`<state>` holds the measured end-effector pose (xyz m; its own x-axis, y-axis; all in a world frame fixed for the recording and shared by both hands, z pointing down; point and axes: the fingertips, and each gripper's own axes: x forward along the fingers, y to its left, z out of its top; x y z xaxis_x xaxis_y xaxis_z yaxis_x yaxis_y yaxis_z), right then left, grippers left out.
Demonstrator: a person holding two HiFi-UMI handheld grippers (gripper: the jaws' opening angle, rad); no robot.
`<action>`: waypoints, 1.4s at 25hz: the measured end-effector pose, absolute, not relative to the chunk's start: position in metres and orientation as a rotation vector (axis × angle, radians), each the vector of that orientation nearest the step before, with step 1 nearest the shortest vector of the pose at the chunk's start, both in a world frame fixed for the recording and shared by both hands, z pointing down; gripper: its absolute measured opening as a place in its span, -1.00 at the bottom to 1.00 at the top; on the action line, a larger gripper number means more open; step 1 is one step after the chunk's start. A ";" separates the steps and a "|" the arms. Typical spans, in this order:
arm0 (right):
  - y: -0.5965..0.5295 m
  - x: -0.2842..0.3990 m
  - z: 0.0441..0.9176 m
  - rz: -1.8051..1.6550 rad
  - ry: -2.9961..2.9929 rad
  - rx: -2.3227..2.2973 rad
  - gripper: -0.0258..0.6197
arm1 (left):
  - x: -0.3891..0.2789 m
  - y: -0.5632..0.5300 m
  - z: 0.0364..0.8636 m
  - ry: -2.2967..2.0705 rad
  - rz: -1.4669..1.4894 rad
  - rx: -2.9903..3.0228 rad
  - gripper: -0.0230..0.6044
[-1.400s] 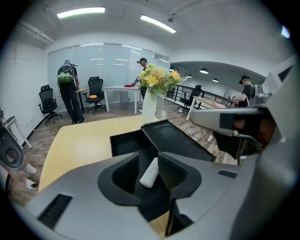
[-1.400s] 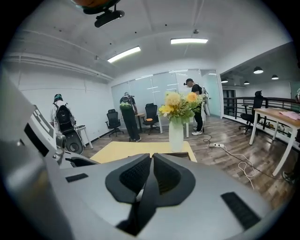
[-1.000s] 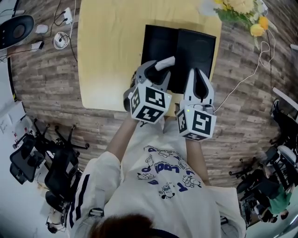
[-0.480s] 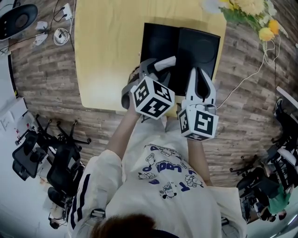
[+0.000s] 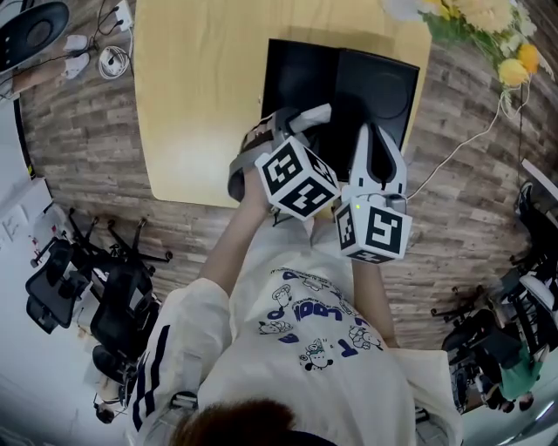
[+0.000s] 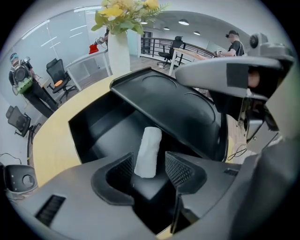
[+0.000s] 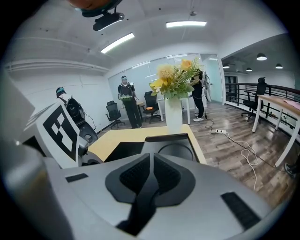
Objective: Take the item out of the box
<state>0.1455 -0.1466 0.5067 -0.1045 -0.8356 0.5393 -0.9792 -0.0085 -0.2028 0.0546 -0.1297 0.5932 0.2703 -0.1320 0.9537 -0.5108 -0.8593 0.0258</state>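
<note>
A black box (image 5: 296,74) lies open on the yellow table (image 5: 200,104), its lid (image 5: 377,83) folded to the right. In the left gripper view a white rolled item (image 6: 148,152) lies in the box's well (image 6: 89,126), beside the raised lid (image 6: 173,103). My left gripper (image 6: 149,165) points steeply down into the box (image 5: 295,131). Its jaws have just been opening and now stand wide on either side of the roll's near end, not pressing it. My right gripper (image 5: 373,139) lies over the lid's near part, jaws shut (image 7: 151,164) with nothing seen between them.
A vase of yellow flowers (image 5: 488,26) stands at the table's far right corner (image 6: 119,42). A white cable (image 5: 453,148) trails on the wood floor to the right. Office chairs (image 5: 87,296) stand at the left. People stand in the background (image 7: 125,101).
My left gripper has tipped further downward and sunk toward the box, its marker cube rolling to the right. The right gripper has kept still.
</note>
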 end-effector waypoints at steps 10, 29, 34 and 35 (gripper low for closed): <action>-0.146 0.149 0.514 0.821 -1.986 1.910 -0.79 | 0.055 -0.127 0.607 -0.561 1.626 2.138 -0.26; -0.144 0.144 0.496 0.768 -2.005 1.928 -0.79 | 0.056 -0.131 0.582 -0.662 1.446 2.140 -0.49; -0.150 0.138 0.480 0.727 -2.031 1.942 -0.79 | 0.049 -0.134 0.565 -0.707 1.378 2.168 -0.49; -0.152 0.137 0.477 0.718 -2.038 1.944 -0.79 | 0.048 -0.136 0.562 -0.718 1.364 2.171 -0.50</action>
<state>0.1373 -0.1519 0.4772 -0.0901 -0.8675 0.4892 -0.9826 -0.0028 -0.1859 0.0482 -0.1355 0.5621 0.3677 -0.1791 0.9125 -0.6512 -0.7501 0.1152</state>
